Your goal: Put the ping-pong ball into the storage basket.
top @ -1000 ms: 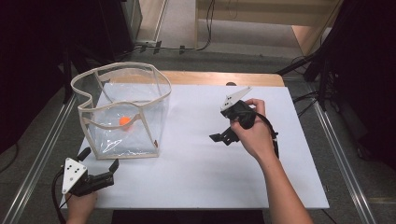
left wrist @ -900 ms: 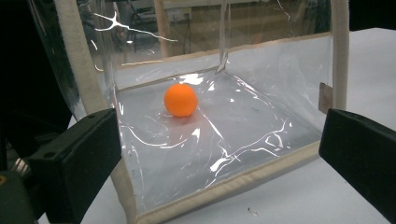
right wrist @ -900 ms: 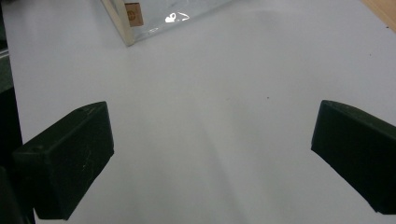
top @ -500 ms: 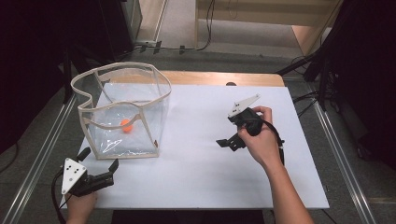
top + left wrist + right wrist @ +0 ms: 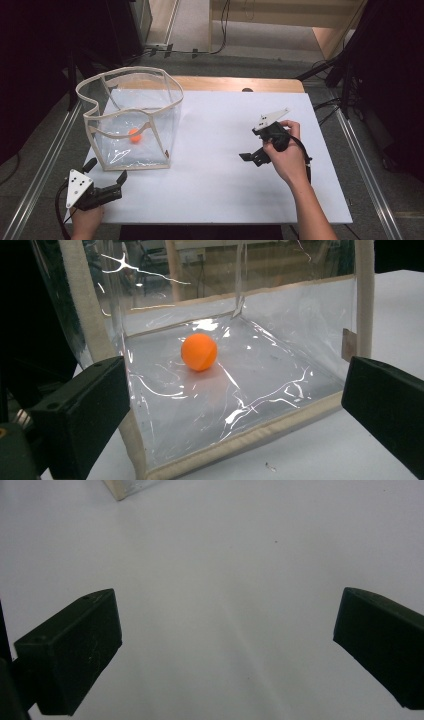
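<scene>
Your left tool point(image 5: 107, 185) rests at the near left corner of the tabletop point(image 5: 215, 195), just in front of the clear bag point(image 5: 131, 122), jaws spread wide and holding nothing. In the left gripper view those jaws frame the bag's near wall point(image 5: 240, 405).

The ball point(image 5: 135, 136), orange, sits on the bag's floor, toward its back wall and apart from all sides; the left gripper view shows it point(image 5: 199, 351) through the plastic.

Your right tool point(image 5: 252, 156) is well to the right of the bag, over bare tabletop, jaws likewise released and empty. In the right gripper view a corner of the bag's trim point(image 5: 120, 487) shows at the top edge.

Risks, judged from this layout:
- The bag is soft and stands unsupported. If you push the left tool forward from here, it meets the wall, not the ball; the bag would likely slide or fold.
- Reaching the ball needs entry through the open top. A jaw catching the wavy rim point(image 5: 95, 105) could tip the bag and set the ball rolling.
- The ball is smooth and round; an off-centre pinch may squirt it away.

Count: bag, one. Ball, one. Tools, two.
</scene>
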